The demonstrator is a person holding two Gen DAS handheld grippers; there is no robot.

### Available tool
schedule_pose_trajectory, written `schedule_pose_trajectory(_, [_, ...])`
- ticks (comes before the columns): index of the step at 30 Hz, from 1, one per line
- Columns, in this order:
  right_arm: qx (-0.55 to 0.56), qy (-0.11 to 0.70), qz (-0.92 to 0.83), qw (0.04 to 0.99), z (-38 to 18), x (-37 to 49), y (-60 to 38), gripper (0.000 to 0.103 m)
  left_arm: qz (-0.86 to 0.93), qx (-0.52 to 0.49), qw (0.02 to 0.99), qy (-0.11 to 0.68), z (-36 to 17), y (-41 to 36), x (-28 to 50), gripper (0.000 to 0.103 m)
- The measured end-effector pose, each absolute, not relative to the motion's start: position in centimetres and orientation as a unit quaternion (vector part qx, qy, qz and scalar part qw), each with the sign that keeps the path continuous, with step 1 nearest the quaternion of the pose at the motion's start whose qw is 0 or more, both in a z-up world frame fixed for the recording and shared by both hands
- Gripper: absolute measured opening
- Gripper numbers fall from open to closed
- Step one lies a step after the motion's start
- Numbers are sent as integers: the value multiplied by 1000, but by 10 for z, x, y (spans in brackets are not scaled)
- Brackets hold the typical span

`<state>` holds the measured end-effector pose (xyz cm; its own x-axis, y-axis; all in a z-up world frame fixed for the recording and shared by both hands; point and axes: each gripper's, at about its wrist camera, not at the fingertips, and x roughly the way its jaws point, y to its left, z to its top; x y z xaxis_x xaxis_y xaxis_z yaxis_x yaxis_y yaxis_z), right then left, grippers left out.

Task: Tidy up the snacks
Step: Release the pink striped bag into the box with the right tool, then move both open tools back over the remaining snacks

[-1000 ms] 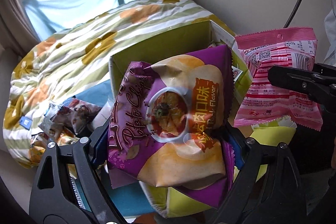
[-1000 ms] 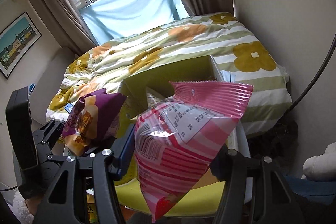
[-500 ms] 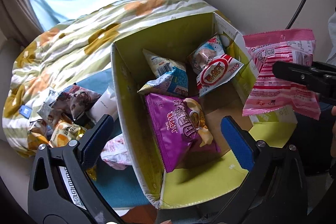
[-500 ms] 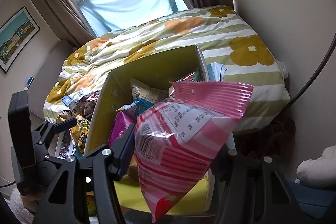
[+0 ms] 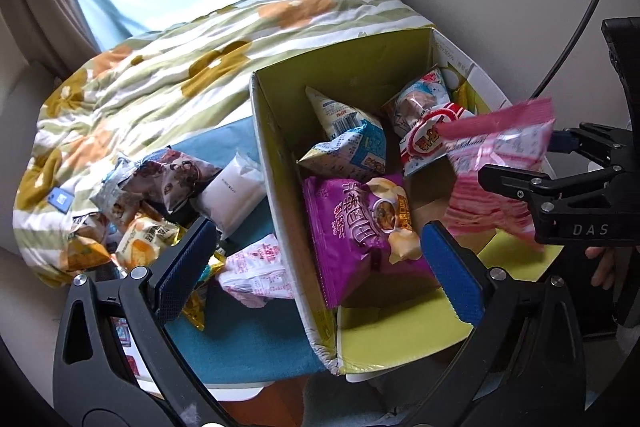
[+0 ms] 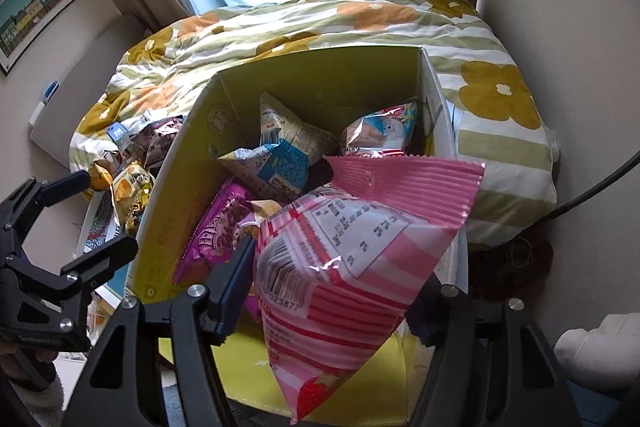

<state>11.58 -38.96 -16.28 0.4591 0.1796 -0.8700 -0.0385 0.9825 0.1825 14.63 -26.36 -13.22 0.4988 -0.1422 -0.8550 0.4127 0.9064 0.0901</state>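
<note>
A yellow-green cardboard box [image 5: 276, 163] stands on a blue cloth; it also shows in the right wrist view [image 6: 180, 179]. Inside lie a purple chip bag [image 5: 360, 219], a blue-white bag [image 5: 352, 143] and a red-white bag [image 5: 430, 137]. My left gripper [image 5: 316, 263] is open and empty above the box's near left wall. My right gripper [image 6: 332, 287] is shut on a pink striped snack bag [image 6: 352, 259] and holds it over the box's right side; the bag is blurred in the left wrist view [image 5: 496, 163].
Several loose snack bags [image 5: 152, 195] lie on the blue cloth [image 5: 240, 339] left of the box, with a white pack [image 5: 232, 191] and a pink-white pack [image 5: 260, 267]. A flowered quilt [image 5: 160, 67] covers the bed behind. A wall stands to the right.
My left gripper opened and let the purple chip bag fall into the box, then drew back. My right gripper moved the pink bag from beside the box to over it.
</note>
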Motion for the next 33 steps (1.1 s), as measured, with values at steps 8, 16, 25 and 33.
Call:
schedule_pose_trajectory(8, [43, 487, 55, 870, -159, 100, -391, 102, -156, 128, 856, 476, -133, -256, 139, 101])
schedule_pose_trajectory(16, [39, 469, 58, 881, -138, 85, -383, 102, -148, 110, 865, 467, -120, -244, 128, 101])
schedule_pose_trajectory(25, [33, 431, 95, 897, -98, 73, -350, 102, -110, 77, 886, 444, -92, -200, 107, 101])
schedule_pose_trajectory(33, [46, 403, 146, 902, -81, 76, -298, 103, -44, 55, 898, 433, -83, -123, 102, 101])
